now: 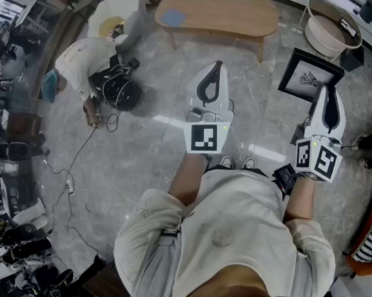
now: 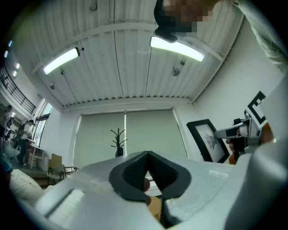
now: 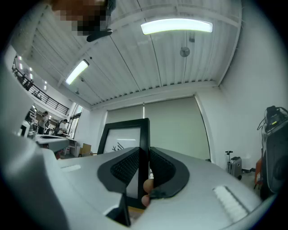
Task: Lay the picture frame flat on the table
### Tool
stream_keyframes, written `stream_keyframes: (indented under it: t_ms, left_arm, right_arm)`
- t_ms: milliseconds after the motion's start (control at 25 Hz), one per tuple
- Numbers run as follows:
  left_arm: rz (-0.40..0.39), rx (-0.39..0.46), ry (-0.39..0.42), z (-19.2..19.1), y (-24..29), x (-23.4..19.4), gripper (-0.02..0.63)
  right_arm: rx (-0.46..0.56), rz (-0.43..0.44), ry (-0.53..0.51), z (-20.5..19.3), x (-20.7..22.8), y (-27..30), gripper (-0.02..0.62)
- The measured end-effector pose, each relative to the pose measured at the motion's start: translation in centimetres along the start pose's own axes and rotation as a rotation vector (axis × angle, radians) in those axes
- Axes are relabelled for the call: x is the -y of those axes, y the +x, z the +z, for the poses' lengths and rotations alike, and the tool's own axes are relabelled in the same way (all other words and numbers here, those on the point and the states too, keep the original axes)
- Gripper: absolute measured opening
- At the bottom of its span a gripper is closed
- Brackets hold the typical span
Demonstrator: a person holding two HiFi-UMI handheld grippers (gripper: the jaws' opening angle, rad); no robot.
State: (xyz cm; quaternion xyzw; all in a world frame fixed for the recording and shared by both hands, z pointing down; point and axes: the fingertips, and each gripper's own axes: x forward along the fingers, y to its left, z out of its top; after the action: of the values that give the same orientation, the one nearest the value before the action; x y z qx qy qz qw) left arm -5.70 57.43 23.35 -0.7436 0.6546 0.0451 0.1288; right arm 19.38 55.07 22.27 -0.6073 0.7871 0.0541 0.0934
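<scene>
The black picture frame [image 1: 307,72] with a white sheet and a dark drawing is held up in the air on the right, above the floor. My right gripper [image 1: 325,93] is shut on its right edge. In the right gripper view the frame [image 3: 122,137] stands upright, and its edge is pinched between the dark pads [image 3: 159,168]. My left gripper [image 1: 213,69] hangs at mid-picture, shut and holding nothing; its pads [image 2: 135,173] meet in the left gripper view. That view also shows the frame [image 2: 208,140] off to the right. The wooden table [image 1: 217,13] lies ahead.
A person in white [image 1: 90,62] crouches on the floor at the left beside black gear and a cable. A white round basket [image 1: 329,28] stands at the far right of the table. A blue pad [image 1: 174,17] lies on the table's left end.
</scene>
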Motion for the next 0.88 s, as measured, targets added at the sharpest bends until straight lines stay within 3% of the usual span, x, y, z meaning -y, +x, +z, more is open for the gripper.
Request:
stream_keyframes:
  t_ms: [880]
  left_arm:
    - [0.000, -0.004, -0.021, 0.2, 1.0, 3.6, 0.005]
  right_arm:
    - [-0.003, -0.015, 0.070, -0.6, 3.6, -0.4, 0.074]
